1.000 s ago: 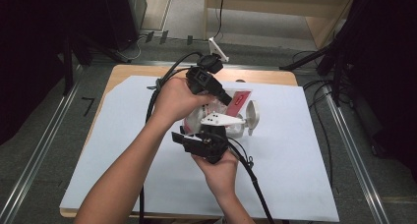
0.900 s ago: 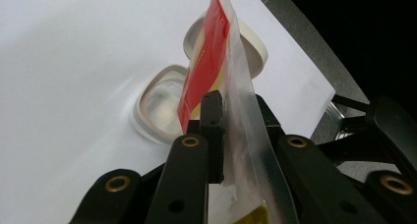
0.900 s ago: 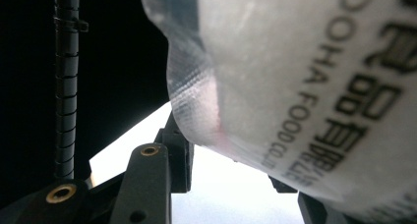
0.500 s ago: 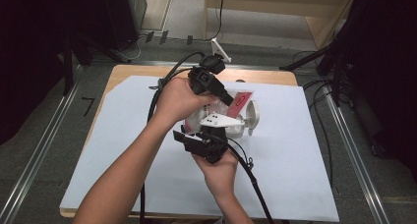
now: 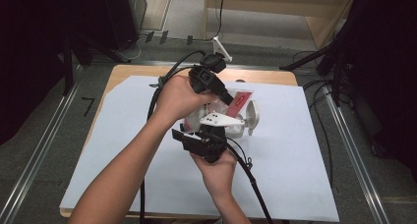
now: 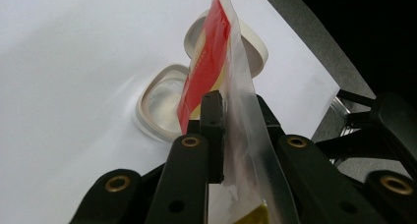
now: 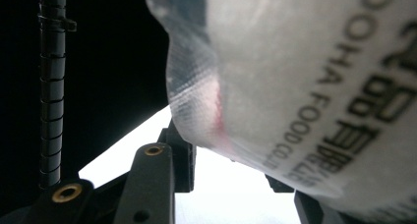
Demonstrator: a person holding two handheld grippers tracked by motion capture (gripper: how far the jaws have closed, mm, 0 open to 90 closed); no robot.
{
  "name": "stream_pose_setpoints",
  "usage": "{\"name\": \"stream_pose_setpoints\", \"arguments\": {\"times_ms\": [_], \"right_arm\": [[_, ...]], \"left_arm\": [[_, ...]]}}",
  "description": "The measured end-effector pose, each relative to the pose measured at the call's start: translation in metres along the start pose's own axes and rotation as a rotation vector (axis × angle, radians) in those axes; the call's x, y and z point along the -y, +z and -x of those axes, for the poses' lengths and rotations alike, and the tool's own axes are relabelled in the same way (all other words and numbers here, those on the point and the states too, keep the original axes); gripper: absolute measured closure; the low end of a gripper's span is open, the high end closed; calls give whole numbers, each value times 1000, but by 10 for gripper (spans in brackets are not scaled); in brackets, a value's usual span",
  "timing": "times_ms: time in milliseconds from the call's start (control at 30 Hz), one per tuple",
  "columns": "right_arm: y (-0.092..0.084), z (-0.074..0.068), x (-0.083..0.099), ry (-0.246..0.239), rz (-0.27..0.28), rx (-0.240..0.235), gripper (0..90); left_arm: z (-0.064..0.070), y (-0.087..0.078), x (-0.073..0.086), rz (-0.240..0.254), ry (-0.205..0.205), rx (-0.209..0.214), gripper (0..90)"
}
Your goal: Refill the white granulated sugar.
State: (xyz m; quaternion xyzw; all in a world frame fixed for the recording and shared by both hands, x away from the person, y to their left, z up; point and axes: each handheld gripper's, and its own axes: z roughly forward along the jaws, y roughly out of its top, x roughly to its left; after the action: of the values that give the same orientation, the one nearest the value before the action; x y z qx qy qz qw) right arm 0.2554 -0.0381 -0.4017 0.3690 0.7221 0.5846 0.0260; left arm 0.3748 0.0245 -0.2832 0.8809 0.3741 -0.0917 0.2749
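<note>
— Left gripper view: what's in your tongs?
— My left tongs point(image 6: 231, 135) clench the food pouch point(image 6: 216, 71) above the open container point(image 6: 160, 103); my right tongs point(image 7: 231, 184) grasp its lower end.

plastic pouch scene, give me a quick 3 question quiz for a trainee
1. True or false: the left gripper is shut on the plastic pouch.
2. What lies on the white sheet beyond the pouch in the left gripper view? A) an open container with its lid B) a pair of scissors C) a mug
3. What colour is the band along the pouch's top end?

Key
1. True: its jaws pinch the pouch's edge.
2. A: the open container lies there, its lid beside it.
3. Red.
</note>
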Motion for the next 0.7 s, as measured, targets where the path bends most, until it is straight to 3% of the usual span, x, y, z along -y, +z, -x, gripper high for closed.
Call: {"name": "stream_pose_setpoints", "arguments": {"times_ms": [700], "right_arm": [[-3, -1, -3, 10, -6, -16, 643]], "left_arm": [[-1, -1, -1, -3, -1, 0, 817]]}}
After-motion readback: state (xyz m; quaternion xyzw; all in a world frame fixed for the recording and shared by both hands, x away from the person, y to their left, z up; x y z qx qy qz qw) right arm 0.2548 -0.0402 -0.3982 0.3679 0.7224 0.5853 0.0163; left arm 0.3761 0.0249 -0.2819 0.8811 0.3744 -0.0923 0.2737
